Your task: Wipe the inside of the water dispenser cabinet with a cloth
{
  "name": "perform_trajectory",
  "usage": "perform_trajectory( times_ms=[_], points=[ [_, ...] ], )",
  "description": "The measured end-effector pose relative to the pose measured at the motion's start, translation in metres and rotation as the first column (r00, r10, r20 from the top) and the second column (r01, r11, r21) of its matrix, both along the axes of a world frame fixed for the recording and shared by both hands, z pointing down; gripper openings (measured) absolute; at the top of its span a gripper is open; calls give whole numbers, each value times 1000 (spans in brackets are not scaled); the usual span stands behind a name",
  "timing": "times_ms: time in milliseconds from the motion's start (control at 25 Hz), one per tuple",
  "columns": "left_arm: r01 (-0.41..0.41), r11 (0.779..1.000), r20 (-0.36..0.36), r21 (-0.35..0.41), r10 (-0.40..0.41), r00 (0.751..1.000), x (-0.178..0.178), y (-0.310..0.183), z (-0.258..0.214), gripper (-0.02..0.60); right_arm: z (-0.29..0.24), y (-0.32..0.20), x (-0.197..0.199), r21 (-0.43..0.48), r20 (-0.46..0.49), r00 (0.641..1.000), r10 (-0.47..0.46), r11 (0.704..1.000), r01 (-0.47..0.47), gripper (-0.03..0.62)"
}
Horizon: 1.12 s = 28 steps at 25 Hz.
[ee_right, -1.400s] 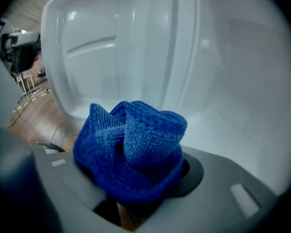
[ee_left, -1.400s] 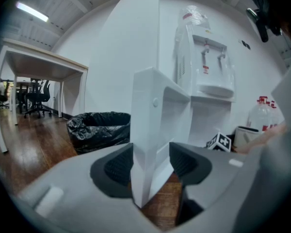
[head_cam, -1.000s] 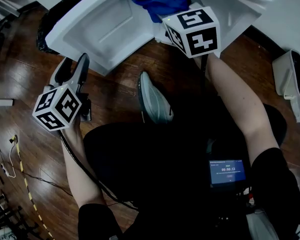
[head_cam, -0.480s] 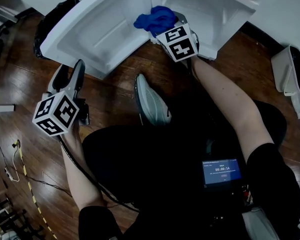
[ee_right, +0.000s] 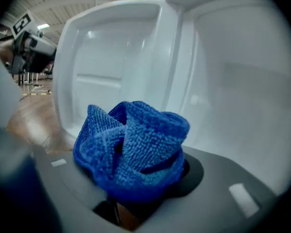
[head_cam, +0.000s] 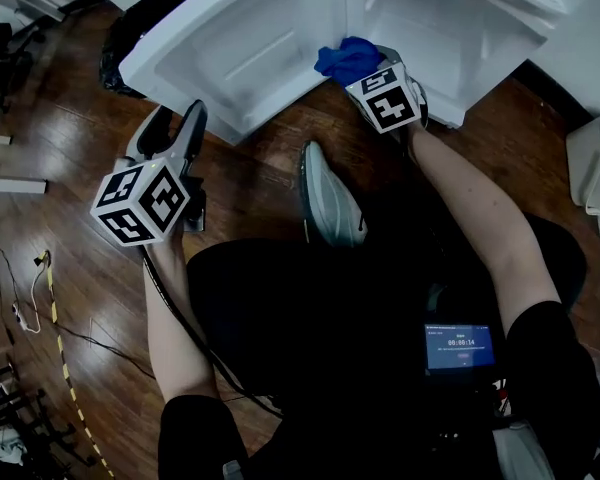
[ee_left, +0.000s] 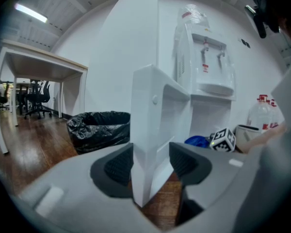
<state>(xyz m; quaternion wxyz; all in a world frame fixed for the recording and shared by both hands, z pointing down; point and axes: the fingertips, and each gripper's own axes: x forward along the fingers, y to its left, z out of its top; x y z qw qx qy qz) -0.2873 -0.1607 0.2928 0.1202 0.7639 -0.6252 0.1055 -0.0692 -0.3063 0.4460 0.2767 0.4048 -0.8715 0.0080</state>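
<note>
Hidden: the right gripper (head_cam: 368, 68) (ee_right: 136, 178) has its pads buried under the cloth (head_cam: 348, 58) (ee_right: 131, 149); only grey jaw bodies show
Cut off: the head view crops the top of the cabinet (head_cam: 450, 23) (ee_right: 233, 81), and a white appliance (head_cam: 595, 163) is cut by the right edge
Writing: a small screen (head_cam: 458, 346) near the person's lap shows digits too small to trust; red labels on the water bottle (ee_left: 264, 113) are unreadable
Cloth: blue, looped terry-like pile, bunched into a rounded wad
Cabinet door (head_cam: 240, 53) (ee_left: 148, 115): smooth white moulded plastic, recessed inner panel, swung open
Surroundings: glossy dark plank floor (head_cam: 60, 168); crinkled black bin bag (head_cam: 145, 23) (ee_left: 99, 127); white water dispenser (ee_left: 206, 57) above
Left gripper (head_cam: 170, 118) (ee_left: 151, 161): jaws narrow, ribbed dark pads against both faces of the door's edge
Right claw: clamped on the wad
Cloth's place: low at the cabinet's open mouth, beside the door's hinge side; contact with a wall cannot be told
</note>
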Motion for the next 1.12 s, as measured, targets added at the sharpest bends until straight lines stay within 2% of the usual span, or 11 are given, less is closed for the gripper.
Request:
perform_trajectory(
  times_ms=[160,320,400,480,600,680,760,880,960,1040,1120],
  points=[
    [0,999,-32,41,1,1000,-2,2,-11,232,-107,20,-30,171,194,979,-67,985,34,216],
    [31,994,-85,105,-22,996,-10,7,-26,232,-235,53,-53,382,356,919,-171,924,24,216],
    [50,988,-126,143,-32,992,-15,10,-37,232,-280,69,-61,444,398,892,-212,896,14,216],
    [84,974,-186,209,-45,981,-23,14,-54,232,-299,81,-78,467,400,880,-257,883,46,216],
    [189,924,-354,331,-64,933,-51,26,-83,216,-301,104,-122,485,349,876,-333,864,135,216],
    [281,879,-480,384,-70,874,-73,38,-97,204,-301,127,-154,504,318,863,-392,841,196,216],
    [360,840,-567,407,-77,820,-92,47,-105,202,-299,148,-181,537,275,850,-449,805,252,216],
    [443,800,-636,406,-101,765,-109,55,-107,202,-288,175,-208,615,151,845,-514,718,326,216],
    [478,782,-667,399,-110,737,-115,59,-107,199,-262,188,-221,642,13,846,-533,653,402,218],
    [504,771,-683,389,-126,719,-120,64,-107,193,-209,194,-236,603,-166,819,-549,601,525,218],
    [515,766,-695,386,-126,708,-123,66,-109,190,-144,190,-245,492,-319,761,-565,588,642,216]
  ],
)
